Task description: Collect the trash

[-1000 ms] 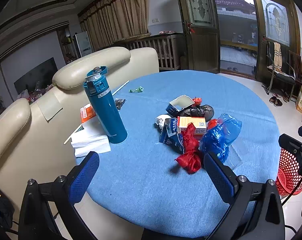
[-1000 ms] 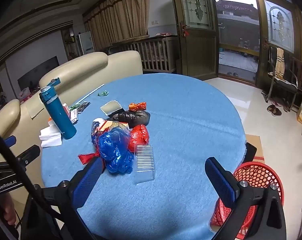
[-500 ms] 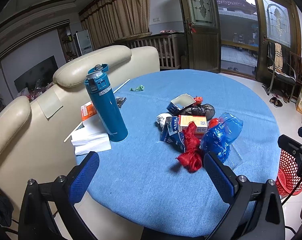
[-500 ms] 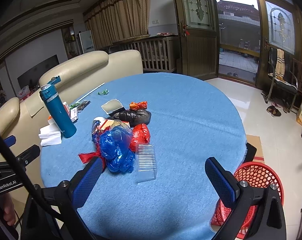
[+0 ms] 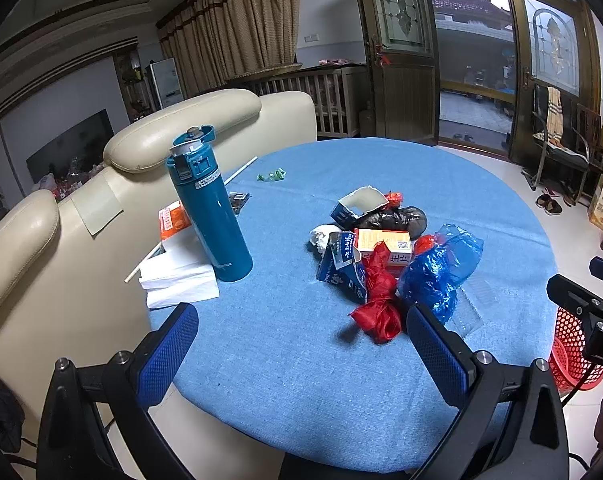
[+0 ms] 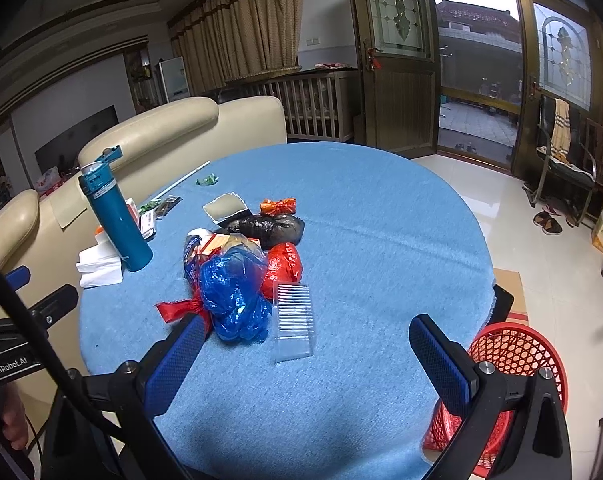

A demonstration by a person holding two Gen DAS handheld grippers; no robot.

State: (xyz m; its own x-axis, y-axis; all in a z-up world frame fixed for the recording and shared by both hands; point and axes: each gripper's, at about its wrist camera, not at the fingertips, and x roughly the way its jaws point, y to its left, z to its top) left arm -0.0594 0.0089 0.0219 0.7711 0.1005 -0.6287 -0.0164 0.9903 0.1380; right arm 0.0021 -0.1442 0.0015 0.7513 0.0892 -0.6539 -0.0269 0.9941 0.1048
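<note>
Blue tabletop carries the trash pile at centre; red basket waits beside. Both grippers hover empty, fingers spread; pinch crinkly bags low and firmly.

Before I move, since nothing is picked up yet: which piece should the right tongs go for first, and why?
Probably the clear plastic tray: it lies nearest the open right tongs, at the pile's edge, on the side toward the red basket beside the table.
</note>
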